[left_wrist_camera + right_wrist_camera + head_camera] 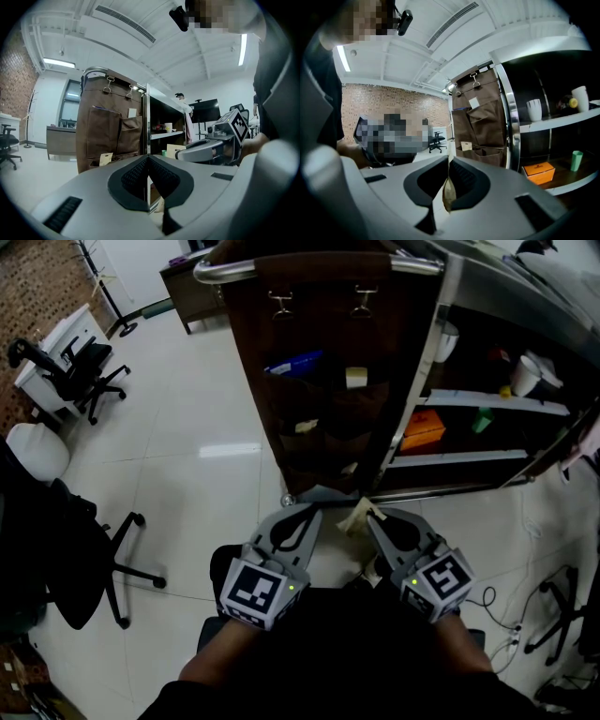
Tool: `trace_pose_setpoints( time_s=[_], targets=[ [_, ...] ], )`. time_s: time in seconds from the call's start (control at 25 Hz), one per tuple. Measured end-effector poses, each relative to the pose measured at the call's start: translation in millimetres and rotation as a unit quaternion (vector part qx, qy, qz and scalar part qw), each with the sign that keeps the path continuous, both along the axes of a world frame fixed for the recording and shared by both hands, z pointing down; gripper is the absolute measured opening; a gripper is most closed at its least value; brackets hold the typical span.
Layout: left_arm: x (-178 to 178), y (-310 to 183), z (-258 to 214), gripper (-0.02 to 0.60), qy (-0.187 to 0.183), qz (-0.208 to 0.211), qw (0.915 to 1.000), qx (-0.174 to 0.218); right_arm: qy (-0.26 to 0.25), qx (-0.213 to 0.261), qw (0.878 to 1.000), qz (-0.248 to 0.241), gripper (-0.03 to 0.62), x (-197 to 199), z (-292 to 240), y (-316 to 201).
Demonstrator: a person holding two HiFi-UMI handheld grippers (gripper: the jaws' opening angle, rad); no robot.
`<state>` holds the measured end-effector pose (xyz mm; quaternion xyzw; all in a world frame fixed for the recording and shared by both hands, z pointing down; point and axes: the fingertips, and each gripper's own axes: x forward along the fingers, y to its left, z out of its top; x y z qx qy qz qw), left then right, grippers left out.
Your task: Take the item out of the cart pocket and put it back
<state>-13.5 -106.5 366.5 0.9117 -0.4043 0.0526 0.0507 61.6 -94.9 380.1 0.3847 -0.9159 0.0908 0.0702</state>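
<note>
A brown fabric pocket organiser hangs by two clips from the cart's rail. Its pockets hold a blue item and small beige packets. My right gripper is low in front of the cart and shut on a thin beige packet. In the right gripper view the packet shows edge-on between the closed jaws. My left gripper sits just left of it, shut, with nothing between its jaws. The left gripper view shows the packet at the right gripper's tip.
The cart's shelves to the right carry an orange box, a green cup and white cups. Black office chairs stand at the left, one close by. Cables lie on the floor at the right.
</note>
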Motion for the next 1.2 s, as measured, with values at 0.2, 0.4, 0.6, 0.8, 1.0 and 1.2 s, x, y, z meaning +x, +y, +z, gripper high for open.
trace_pose_setpoints(
  time_s=[0.2, 0.4, 0.6, 0.8, 1.0, 1.2],
  targets=[
    [-1, -1, 0, 0.000, 0.000, -0.003, 1.0000, 0.002, 0.001, -0.001, 1.000, -0.001, 0.031, 0, 2, -1],
    [-2, -2, 1, 0.000, 0.002, -0.004, 1.0000, 0.002, -0.003, 0.004, 1.000, -0.003, 0.029, -2, -5, -3],
    [-4, -4, 1, 0.000, 0.003, -0.005, 1.0000, 0.006, -0.006, 0.026, 1.000, 0.001, 0.029, -1, -24, -13],
    [-8, -7, -1, 0.000, 0.004, -0.010, 0.9999, 0.009, -0.004, 0.045, 0.999, 0.006, 0.029, 2, -42, -24],
    [-8, -5, -1, 0.000, 0.003, -0.008, 0.9999, 0.012, 0.000, 0.076, 0.997, 0.010, 0.028, 3, -64, -35],
    [-8, -1, 1, 0.000, 0.004, -0.008, 0.9999, 0.009, 0.009, 0.118, 0.993, 0.021, 0.027, 5, -86, -55]
  ],
)
